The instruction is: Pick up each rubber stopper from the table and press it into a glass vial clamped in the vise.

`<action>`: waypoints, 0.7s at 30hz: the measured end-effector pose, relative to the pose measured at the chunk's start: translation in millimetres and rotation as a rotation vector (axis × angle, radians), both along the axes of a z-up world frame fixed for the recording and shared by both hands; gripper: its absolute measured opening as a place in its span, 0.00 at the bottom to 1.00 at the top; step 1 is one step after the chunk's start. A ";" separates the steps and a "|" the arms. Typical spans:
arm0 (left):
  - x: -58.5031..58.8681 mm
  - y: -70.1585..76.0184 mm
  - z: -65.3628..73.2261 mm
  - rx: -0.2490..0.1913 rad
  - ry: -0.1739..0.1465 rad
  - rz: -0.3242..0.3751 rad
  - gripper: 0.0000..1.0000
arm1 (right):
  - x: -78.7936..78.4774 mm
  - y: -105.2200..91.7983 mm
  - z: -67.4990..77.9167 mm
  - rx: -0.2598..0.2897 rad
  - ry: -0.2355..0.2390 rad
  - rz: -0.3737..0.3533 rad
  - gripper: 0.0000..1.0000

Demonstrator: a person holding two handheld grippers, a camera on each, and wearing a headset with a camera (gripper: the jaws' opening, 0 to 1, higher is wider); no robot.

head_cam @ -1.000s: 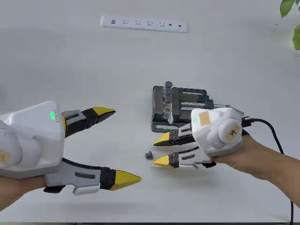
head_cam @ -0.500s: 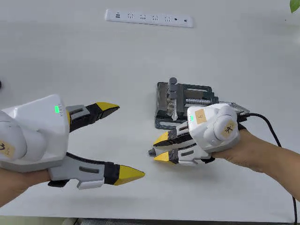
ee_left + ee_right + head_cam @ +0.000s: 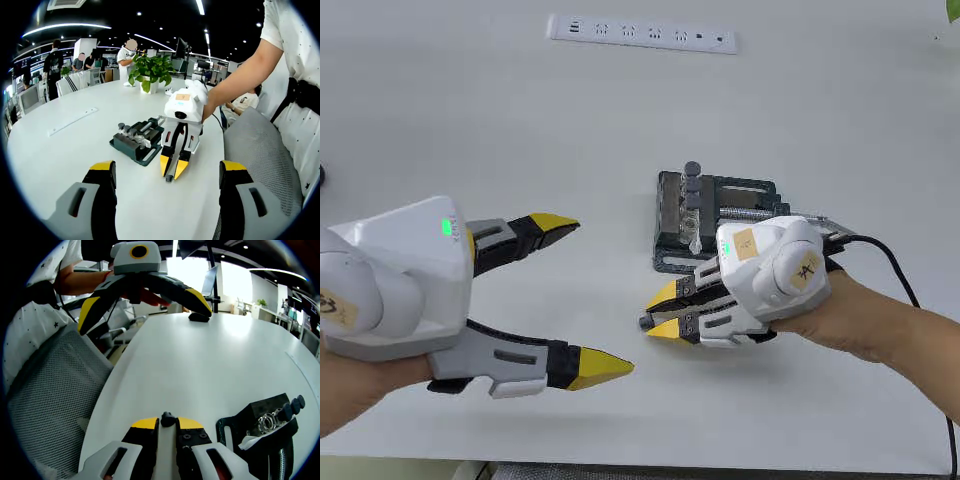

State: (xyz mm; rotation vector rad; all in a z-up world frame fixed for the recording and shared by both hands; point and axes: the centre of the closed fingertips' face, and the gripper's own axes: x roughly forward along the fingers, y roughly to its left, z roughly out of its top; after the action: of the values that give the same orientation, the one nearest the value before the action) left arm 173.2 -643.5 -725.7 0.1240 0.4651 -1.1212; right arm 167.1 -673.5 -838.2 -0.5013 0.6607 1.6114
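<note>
**Stopper pinched at the right gripper's tips, beside the vise**

The right gripper has its jaws drawn nearly together on a small dark rubber stopper. The stopper pokes out between the yellow tips. In the right gripper view it sits squarely in the narrow gap, low over the white table. Whether it is clear of the surface or touching it cannot be told. The person's hand wraps the gripper's body from behind, and a black cable trails off to the right.

The vise stands just beyond and beside this gripper, close to its body but apart from the tips. It clamps a row of glass vials. The far ones carry dark caps (three, as the left gripper view shows them), while the near ones show open glass mouths.

The left gripper is well apart from the vise on the left of the table. Its jaws are spread wide with nothing between them, and they point towards the right gripper and the vise.

A white power strip lies at the far edge of the table. A potted plant stands farther back on the table in the left gripper view.
</note>
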 end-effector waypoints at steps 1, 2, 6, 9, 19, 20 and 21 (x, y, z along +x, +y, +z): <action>-0.2 -0.3 0.0 0.000 -0.001 -0.001 0.84 | 0.0 -0.3 -0.3 -0.002 0.001 -0.001 0.09; -0.4 -0.8 0.0 -0.001 -0.001 -0.002 0.84 | 0.1 -0.6 -0.5 -0.003 0.000 -0.002 0.08; -0.8 -1.8 -0.3 -0.002 0.001 -0.004 0.84 | -0.3 -0.6 -0.2 -0.007 -0.003 -0.001 0.08; -1.2 -2.3 -0.5 -0.002 0.002 -0.006 0.84 | 1.0 -1.0 -0.5 -0.010 -0.004 -0.004 0.07; -0.5 -2.7 1.0 -0.002 -0.004 -0.008 0.83 | 1.7 -1.2 0.2 -0.009 -0.001 -0.018 0.07; -0.6 -2.8 1.2 -0.002 -0.003 -0.008 0.83 | 1.9 -1.5 0.3 -0.011 -0.001 -0.020 0.07; -0.7 -2.9 1.3 -0.003 -0.003 -0.008 0.83 | 1.9 -1.6 0.6 -0.010 0.001 -0.022 0.07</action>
State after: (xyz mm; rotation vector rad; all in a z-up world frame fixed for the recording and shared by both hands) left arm 172.5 -646.3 -724.4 0.1246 0.4608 -1.1292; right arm 168.9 -675.1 -837.6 -0.4995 0.6731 1.5887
